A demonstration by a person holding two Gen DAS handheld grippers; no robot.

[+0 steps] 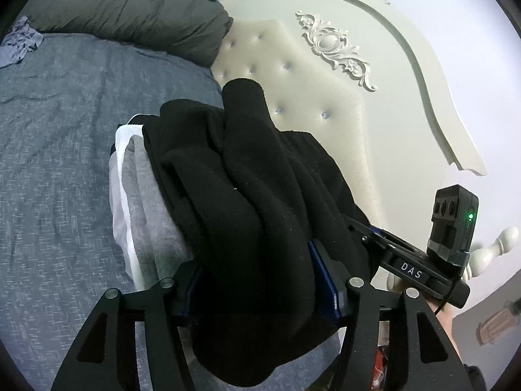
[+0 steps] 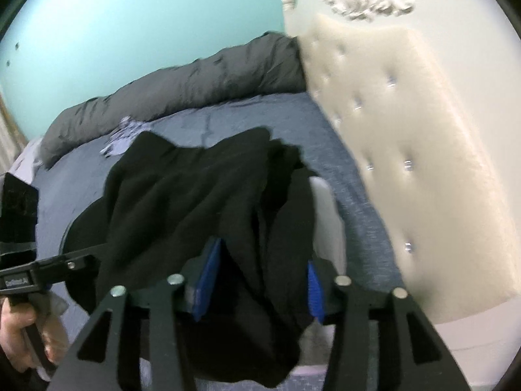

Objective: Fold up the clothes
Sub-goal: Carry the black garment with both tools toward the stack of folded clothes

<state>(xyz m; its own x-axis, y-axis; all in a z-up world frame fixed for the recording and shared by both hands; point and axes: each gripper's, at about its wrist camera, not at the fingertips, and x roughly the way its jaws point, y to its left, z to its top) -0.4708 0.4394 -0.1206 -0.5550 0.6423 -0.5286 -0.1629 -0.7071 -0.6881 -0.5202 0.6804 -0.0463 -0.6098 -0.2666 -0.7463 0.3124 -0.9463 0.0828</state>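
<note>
Above a bed (image 1: 65, 150) with a blue-grey sheet, two hand-held grippers carry a bundle of clothes. In the left wrist view, the left hand-held gripper (image 1: 260, 280) has its blue-padded fingers (image 1: 325, 293) set apart on either side of a thick black garment (image 1: 247, 179), which fills the gap between them and hangs below; the pads press against the cloth. A grey-and-white garment (image 1: 136, 195) lies against the left side of the black one, partly under it. The right hand-held gripper (image 1: 420, 273) shows at the right edge of this view, its fingers hidden behind the black cloth. In the right wrist view, which is blurred, the right hand-held gripper (image 2: 260, 286) likewise has its blue pads (image 2: 208, 280) on either side of the black garment (image 2: 182, 202), with the cloth bunched between them and draped below. A pale garment (image 2: 325, 215) shows just right of the black one. A cream tufted headboard (image 1: 293, 75) stands beyond the bundle, and a dark grey duvet (image 1: 130, 13) is rolled along the far side of the bed.
</note>
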